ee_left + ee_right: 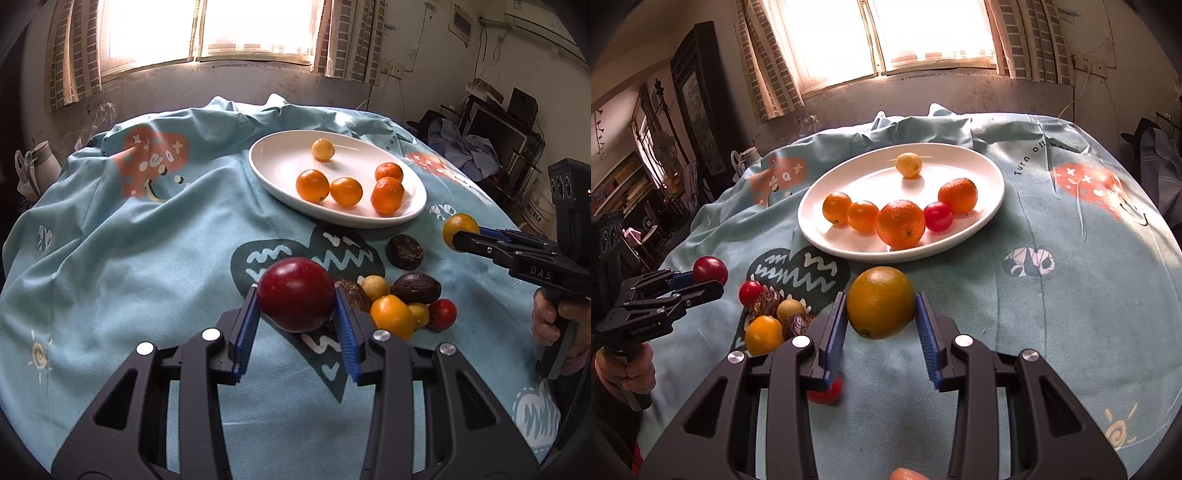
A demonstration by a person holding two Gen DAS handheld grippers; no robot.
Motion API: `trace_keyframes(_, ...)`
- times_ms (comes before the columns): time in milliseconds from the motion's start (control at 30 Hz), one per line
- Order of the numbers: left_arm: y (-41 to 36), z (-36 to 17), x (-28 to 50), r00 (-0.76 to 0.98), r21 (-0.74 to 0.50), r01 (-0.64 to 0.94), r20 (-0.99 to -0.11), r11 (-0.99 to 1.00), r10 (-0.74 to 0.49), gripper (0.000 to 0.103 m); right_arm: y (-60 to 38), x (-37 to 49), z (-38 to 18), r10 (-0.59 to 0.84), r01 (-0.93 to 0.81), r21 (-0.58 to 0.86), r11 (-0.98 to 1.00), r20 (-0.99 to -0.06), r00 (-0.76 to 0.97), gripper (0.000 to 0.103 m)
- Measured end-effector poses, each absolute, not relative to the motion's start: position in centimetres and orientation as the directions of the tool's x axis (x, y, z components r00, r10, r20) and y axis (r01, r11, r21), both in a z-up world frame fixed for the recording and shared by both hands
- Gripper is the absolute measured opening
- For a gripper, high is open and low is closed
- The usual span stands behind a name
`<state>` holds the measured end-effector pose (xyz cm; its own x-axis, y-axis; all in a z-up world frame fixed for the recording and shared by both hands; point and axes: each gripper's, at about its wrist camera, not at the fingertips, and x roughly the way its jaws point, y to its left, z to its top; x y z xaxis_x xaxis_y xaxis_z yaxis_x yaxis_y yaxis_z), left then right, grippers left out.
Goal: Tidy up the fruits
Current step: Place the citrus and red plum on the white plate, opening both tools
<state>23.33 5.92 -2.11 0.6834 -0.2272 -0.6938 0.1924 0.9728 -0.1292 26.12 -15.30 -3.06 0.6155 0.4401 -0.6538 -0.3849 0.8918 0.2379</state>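
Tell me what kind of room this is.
Probably a lived-in home room: a curtained window, a cartoon-print cloth over the table, and bookshelves along one wall.

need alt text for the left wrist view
The left gripper holds a dark red plum above a blue patterned tablecloth. Behind it, a white oval plate holds small orange fruits; at right, the right gripper holds a yellow-orange fruit.

left tool [297, 295]: clamped on a fruit, raised | right tool [881, 304]: clamped on a fruit, raised
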Motion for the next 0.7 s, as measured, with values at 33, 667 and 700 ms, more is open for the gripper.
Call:
trace_keyframes(33,5.7,-1.6,24.1,0.684,-0.128,0.202,-0.692,0.971,-0.234,0.041,-15.3,26.4,-2.6,0.444,-0.381,0.245,0.892,-0.636,0.631,0.037)
trace_keyframes(667,0.9,-1.8,42.2,0.657,-0.054,0.184,-0.736,0.981,-0.164,0.072,-12.4,37.9,-2.8,0.417,-0.363,0.215,0.907,-0.588,0.693,0.054)
trace_keyframes(700,1.2,-1.5,41.9,0.671,-0.056,0.168,-0.725,0.984,-0.155,0.08,-12.4,37.7,-2.7,0.422,-0.364,0.222,0.904,-0.587,0.691,0.055)
